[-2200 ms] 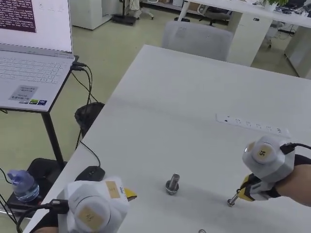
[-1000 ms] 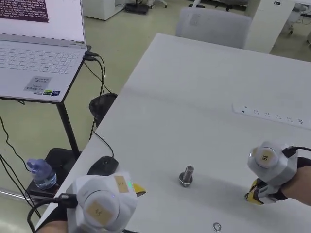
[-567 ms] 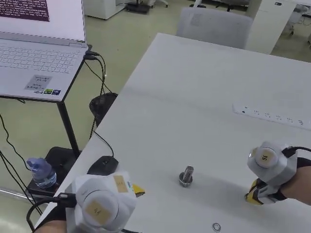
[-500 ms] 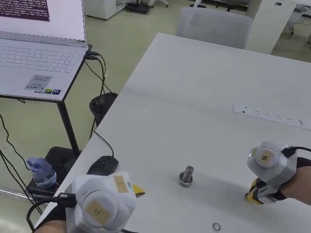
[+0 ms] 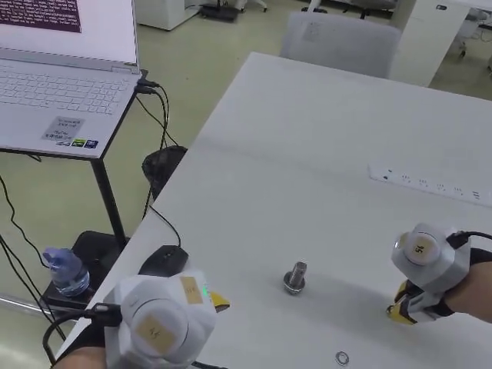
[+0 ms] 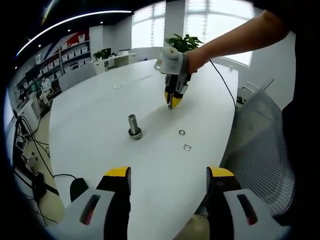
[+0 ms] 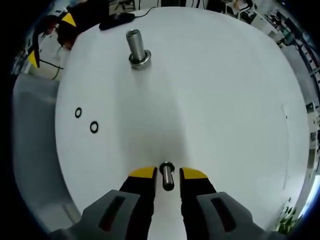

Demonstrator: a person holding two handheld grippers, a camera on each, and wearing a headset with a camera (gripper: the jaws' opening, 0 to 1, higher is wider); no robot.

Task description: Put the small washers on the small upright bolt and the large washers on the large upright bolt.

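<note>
Between the narrowly parted jaws of the right tongs (image 7: 167,171) stands the small bolt (image 7: 167,179); whether they pinch it cannot be told. Ahead stands the large bolt (image 7: 136,47), with 2 washers (image 7: 94,127) on the desk (image 7: 225,100) to the left. Left tongs (image 6: 169,172) gape wide, empty.

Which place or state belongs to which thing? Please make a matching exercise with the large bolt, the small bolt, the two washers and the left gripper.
Things:
1. large bolt
2. small bolt
3. washers
4. left gripper

Places or states:
A. between the jaws of the right gripper
B. open, nothing between its jaws
C. upright on the table, away from both grippers
D. flat on the table, close to each other

Pairs: 1-C, 2-A, 3-D, 4-B
</note>
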